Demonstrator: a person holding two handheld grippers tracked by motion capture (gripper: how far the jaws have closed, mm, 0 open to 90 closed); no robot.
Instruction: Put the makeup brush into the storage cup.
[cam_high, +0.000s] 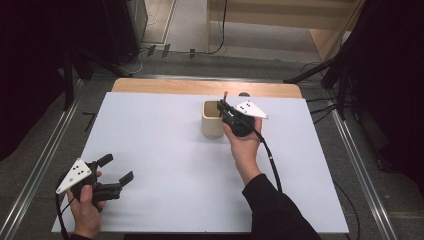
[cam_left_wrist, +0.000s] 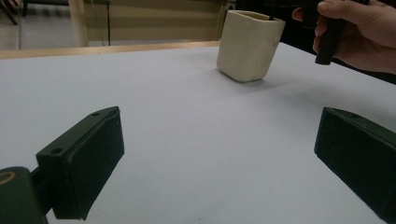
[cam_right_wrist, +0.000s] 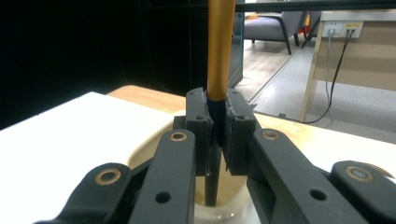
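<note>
Over the cream cup (cam_high: 212, 120), my right gripper (cam_right_wrist: 217, 135) pinches a gold-and-black pen (cam_right_wrist: 219, 51) upright — tip inside, release remaining (left gripper (cam_high: 116, 169) spread, idle).

Black tool (cam_high: 227, 111), brass rivets, grey triangular plate, black sleeve (cam_high: 272, 207).

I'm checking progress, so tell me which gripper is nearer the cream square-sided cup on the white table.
Right. The right gripper is at the cream square-sided cup, above its rim, clamping a gold-and-black pen upright. The left gripper rests far away near the table's front-left corner, open.
</note>
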